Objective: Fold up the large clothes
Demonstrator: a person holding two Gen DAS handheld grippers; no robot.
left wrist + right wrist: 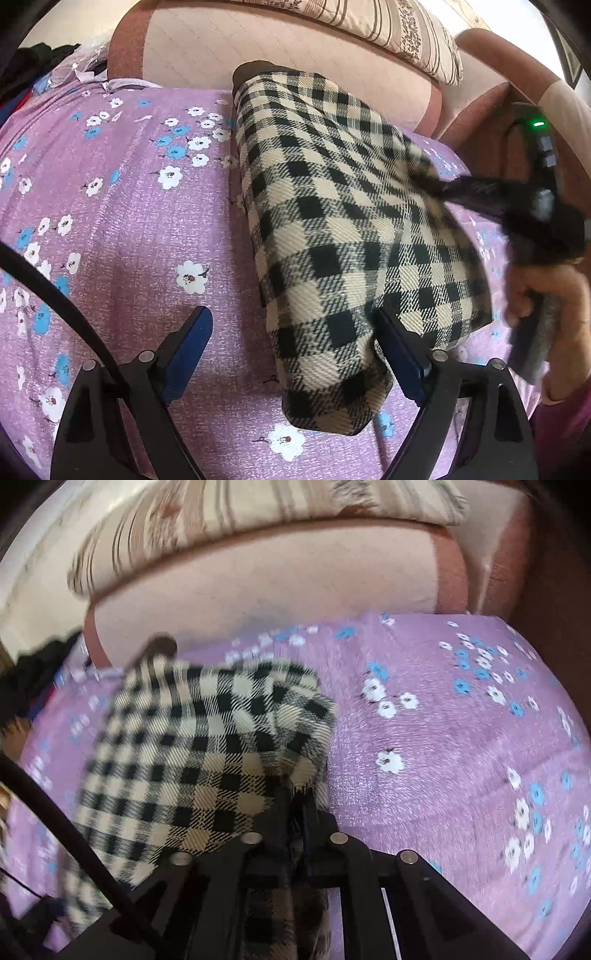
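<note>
Black-and-cream checked garment (343,236) lying folded into a long narrow bundle on purple floral bedsheet (122,229), running from near edge toward far padded headboard (295,59); dark lining visible at far end. Right side of bundle lifted off the sheet and pulled rightward. Right gripper (301,805) pressed together on a bunched edge of the checked cloth, fabric rising out of the closed jaws and fanning up and left in the right wrist view; seen from the left wrist view as a dark blurred clamp at right (454,192), with the right hand (550,295) on its handle and a green indicator lit on its body. Left gripper (291,332) spread wide, blue-padded fingers (192,339) apart; left finger over bare sheet, right finger at the near right corner of the bundle, contact with cloth not determinable. Striped pillow (388,33) resting against top of headboard, far from garment. Dark clothing heap (33,66) at far left corner of bed, well apart from the bundle. Right wrist view motion-blurred, fine detail not readable.
</note>
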